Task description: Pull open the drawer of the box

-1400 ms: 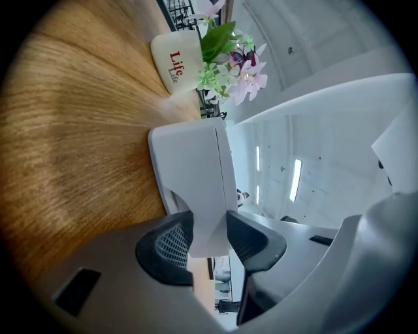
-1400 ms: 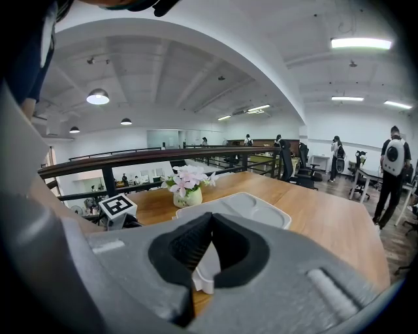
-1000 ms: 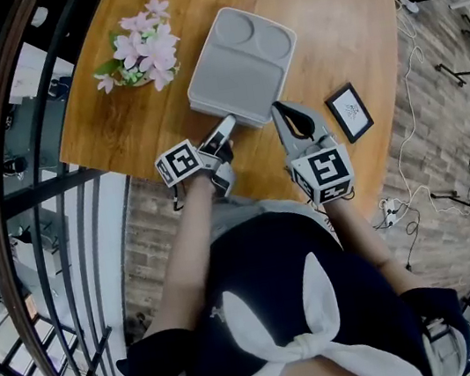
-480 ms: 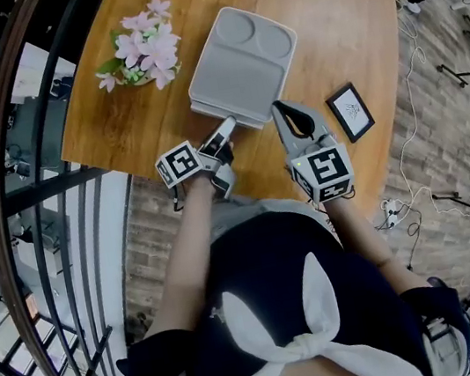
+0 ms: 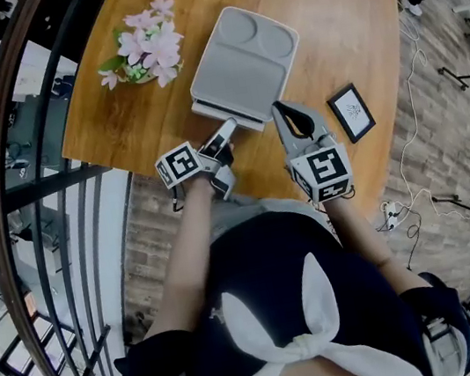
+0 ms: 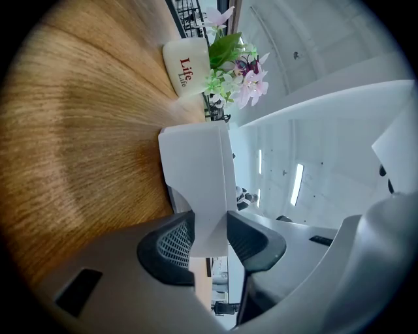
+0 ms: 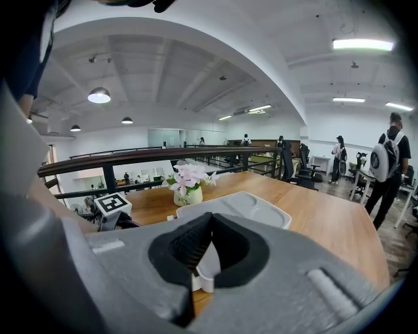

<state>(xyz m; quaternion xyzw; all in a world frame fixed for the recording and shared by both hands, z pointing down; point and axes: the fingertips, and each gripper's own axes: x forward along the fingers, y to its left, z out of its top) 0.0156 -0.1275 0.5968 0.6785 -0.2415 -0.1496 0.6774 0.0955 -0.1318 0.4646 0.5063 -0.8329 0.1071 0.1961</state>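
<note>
A light grey box (image 5: 241,65) with a moulded tray top lies on the round wooden table (image 5: 324,25). My left gripper (image 5: 227,130) sits at the box's near-left corner. In the left gripper view the box's thin white edge (image 6: 199,176) runs between the two pads, and the left gripper (image 6: 209,231) is shut on it. My right gripper (image 5: 280,110) rests at the near-right corner. In its own view the right gripper (image 7: 210,218) has its tips together, with the box (image 7: 255,205) just behind them. No drawer front or handle can be made out.
A white pot of pink flowers (image 5: 148,50) stands left of the box, and a small black-framed picture (image 5: 350,111) lies to its right. A dark curved railing (image 5: 27,173) passes close to the table's left edge. People walk at the far right (image 7: 385,163).
</note>
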